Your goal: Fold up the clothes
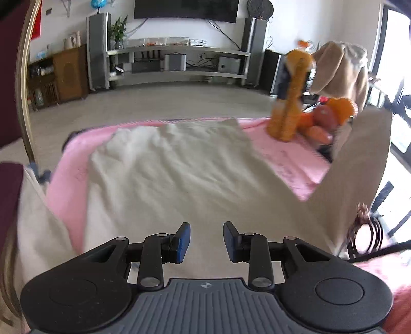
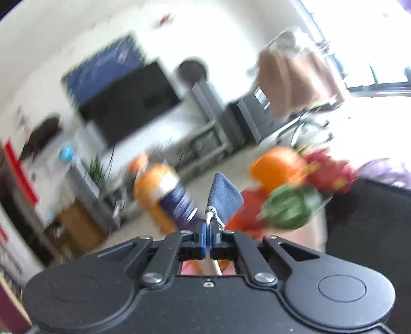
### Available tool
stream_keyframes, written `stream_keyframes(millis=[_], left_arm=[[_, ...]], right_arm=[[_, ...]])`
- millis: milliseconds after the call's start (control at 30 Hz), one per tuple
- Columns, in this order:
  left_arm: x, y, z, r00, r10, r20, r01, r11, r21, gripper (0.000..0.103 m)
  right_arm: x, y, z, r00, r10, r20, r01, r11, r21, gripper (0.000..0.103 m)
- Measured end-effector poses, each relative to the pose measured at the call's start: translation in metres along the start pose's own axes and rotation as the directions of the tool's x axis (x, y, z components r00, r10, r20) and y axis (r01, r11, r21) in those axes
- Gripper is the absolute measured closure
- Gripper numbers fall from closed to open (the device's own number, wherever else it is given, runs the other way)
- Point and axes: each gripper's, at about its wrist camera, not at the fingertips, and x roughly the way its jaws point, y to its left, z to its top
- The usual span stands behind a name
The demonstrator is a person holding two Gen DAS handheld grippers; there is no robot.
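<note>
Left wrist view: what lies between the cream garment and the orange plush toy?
Only a bare strip of the pink blanket separates the cream garment from the orange plush toy; the left wrist view shows it.

From my left wrist I count one cream garment (image 1: 179,174) spread out, on one pink blanket (image 1: 290,164). Just right of the garment stands one orange plush giraffe (image 1: 290,102), with one pile of fruit (image 1: 326,120) touching it. Beyond the garment I count two tall grey speakers (image 1: 99,48), one television (image 1: 186,9) and one potted plant (image 1: 118,30).
</note>
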Motion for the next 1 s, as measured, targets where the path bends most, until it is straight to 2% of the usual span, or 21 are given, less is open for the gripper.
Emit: stream_keyframes(millis=[67,167,267,367,467,600,633,667,700,733,767,833,933,1000], left_arm=[[-0.006,-0.009,-0.010,0.999,-0.031,-0.029,0.030,0.999,-0.041,0.072],[-0.005,-0.025,-0.024,0.994,-0.067,-0.089,0.061,0.996,-0.072,0.072],[0.002,-0.051,-0.030,0.989,-0.066,-0.134,0.063,0.998,-0.030,0.072],[0.011,-0.078,-0.031,0.985,-0.070,-0.161,0.074,0.997,0.020,0.072],[0.022,-0.104,-0.028,0.981,-0.075,-0.180,0.088,0.994,0.067,0.072],[0.034,-0.126,-0.026,0.975,-0.108,-0.192,0.127,0.988,0.092,0.072],[0.037,-0.131,-0.026,0.973,-0.120,-0.197,0.141,0.986,0.092,0.072],[0.039,-0.136,-0.027,0.970,-0.127,-0.209,0.148,0.985,0.092,0.072],[0.042,-0.139,-0.030,0.966,-0.132,-0.221,0.155,0.984,0.092,0.072],[0.043,-0.142,-0.032,0.963,-0.136,-0.232,0.161,0.982,0.094,0.072],[0.044,-0.144,-0.035,0.960,-0.141,-0.240,0.169,0.981,0.096,0.072],[0.042,-0.146,-0.040,0.955,-0.154,-0.253,0.184,0.978,0.099,0.072],[0.037,-0.146,-0.045,0.952,-0.157,-0.263,0.189,0.977,0.103,0.072],[0.036,-0.145,-0.048,0.951,-0.151,-0.270,0.186,0.976,0.109,0.071]], right_arm=[[-0.012,-0.030,0.005,0.999,-0.039,0.025,0.038,0.997,0.064,0.101],[-0.008,-0.079,0.003,0.995,-0.097,0.003,0.095,0.981,0.169,0.101],[0.016,-0.121,-0.003,0.983,-0.158,-0.095,0.174,0.966,0.192,0.101],[0.042,-0.147,-0.007,0.967,-0.177,-0.184,0.212,0.957,0.198,0.101],[0.052,-0.147,-0.007,0.971,-0.145,-0.189,0.180,0.965,0.188,0.101],[0.051,-0.142,0.007,0.993,-0.050,-0.103,0.065,0.987,0.147,0.100],[0.055,-0.146,0.008,0.994,-0.060,-0.096,0.073,0.988,0.134,0.096],[0.062,-0.155,0.005,0.988,-0.105,-0.109,0.119,0.984,0.130,0.090],[0.069,-0.164,0.001,0.979,-0.159,-0.130,0.176,0.976,0.130,0.076],[0.075,-0.175,-0.003,0.967,-0.200,-0.158,0.223,0.964,0.143,0.073],[0.078,-0.186,-0.006,0.954,-0.230,-0.190,0.262,0.951,0.165,0.073],[0.074,-0.199,-0.005,0.945,-0.248,-0.212,0.293,0.931,0.220,0.073],[0.050,-0.195,0.005,0.956,-0.236,-0.172,0.273,0.933,0.234,0.073],[0.042,-0.187,0.006,0.955,-0.224,-0.193,0.265,0.938,0.224,0.073]])
